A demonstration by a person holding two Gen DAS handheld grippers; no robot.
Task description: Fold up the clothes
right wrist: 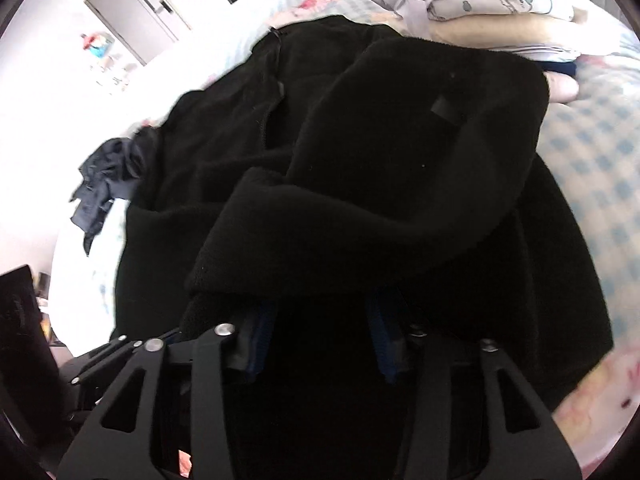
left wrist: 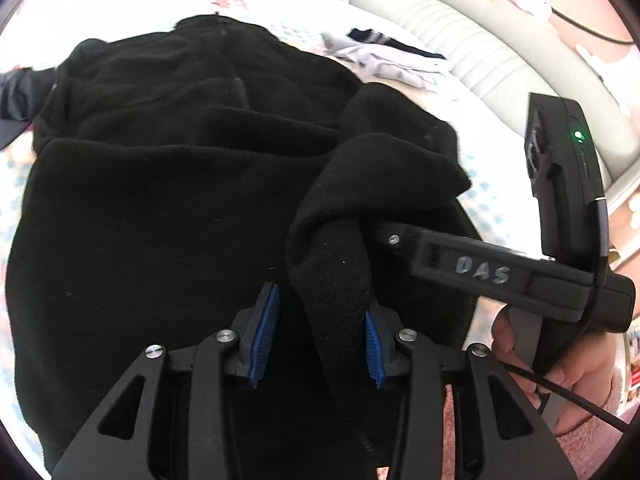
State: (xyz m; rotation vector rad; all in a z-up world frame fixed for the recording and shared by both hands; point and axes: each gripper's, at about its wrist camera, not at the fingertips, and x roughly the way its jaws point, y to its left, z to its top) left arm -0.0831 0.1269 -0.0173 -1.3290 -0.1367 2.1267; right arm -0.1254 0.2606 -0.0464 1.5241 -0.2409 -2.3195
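A black fleece jacket (left wrist: pixel 160 200) lies spread on the bed, zip facing up. My left gripper (left wrist: pixel 320 340) is open. A strip of the jacket's sleeve (left wrist: pixel 332 280) runs between its blue pads, resting by the right pad with a gap on the left. In the left wrist view a finger (left wrist: pixel 404 240) of the right gripper pokes into the sleeve fold, with a hand (left wrist: pixel 520 356) on its handle. In the right wrist view a thick fleece fold (right wrist: pixel 360 200) drapes over the right gripper (right wrist: pixel 320 320) and hides its fingertips, so its grip is unclear.
A stack of folded light clothes (right wrist: pixel 480 4) sits at the far side of the bed. A crumpled dark blue garment (right wrist: pixel 108 176) lies at the jacket's left edge. The blue checked bedsheet (right wrist: pixel 592 128) shows on the right. A grey padded headboard (left wrist: pixel 480 40) curves behind.
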